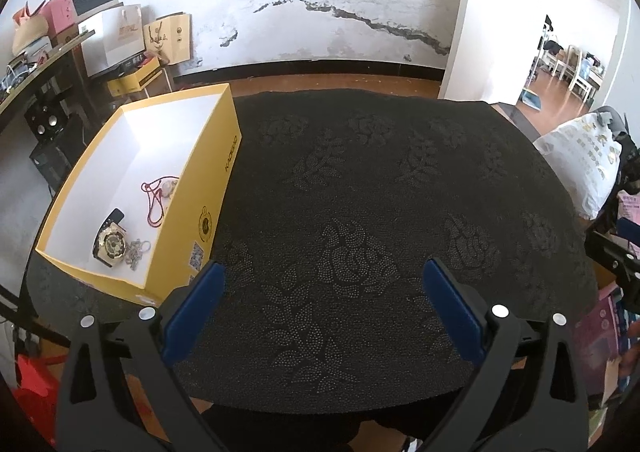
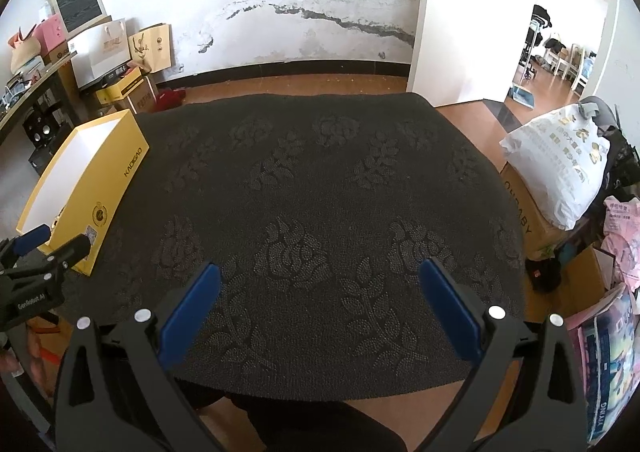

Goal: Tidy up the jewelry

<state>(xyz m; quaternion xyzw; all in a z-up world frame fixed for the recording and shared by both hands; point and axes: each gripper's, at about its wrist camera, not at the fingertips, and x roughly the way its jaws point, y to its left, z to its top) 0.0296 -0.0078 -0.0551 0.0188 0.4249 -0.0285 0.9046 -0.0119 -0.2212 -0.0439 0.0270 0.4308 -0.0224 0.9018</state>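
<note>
An open yellow box [image 1: 218, 187] with a white inside stands on the left of a table under a black floral cloth [image 1: 380, 211]. Inside it lie a gold-faced watch [image 1: 110, 244], a silver chain [image 1: 136, 252] and a red cord necklace [image 1: 158, 191]. My left gripper [image 1: 324, 276] is open and empty, just right of the box's near corner. My right gripper [image 2: 320, 276] is open and empty above the near middle of the cloth [image 2: 320, 191]. The box [image 2: 116, 187] and the left gripper [image 2: 44, 244] show at the left of the right wrist view.
A desk with bags and boxes [image 1: 60, 35] stands at the far left. A white door [image 1: 516, 11] is open at the back right. A white bag on a cardboard box [image 2: 560, 167] and pink packages [image 2: 620, 236] crowd the right side of the table.
</note>
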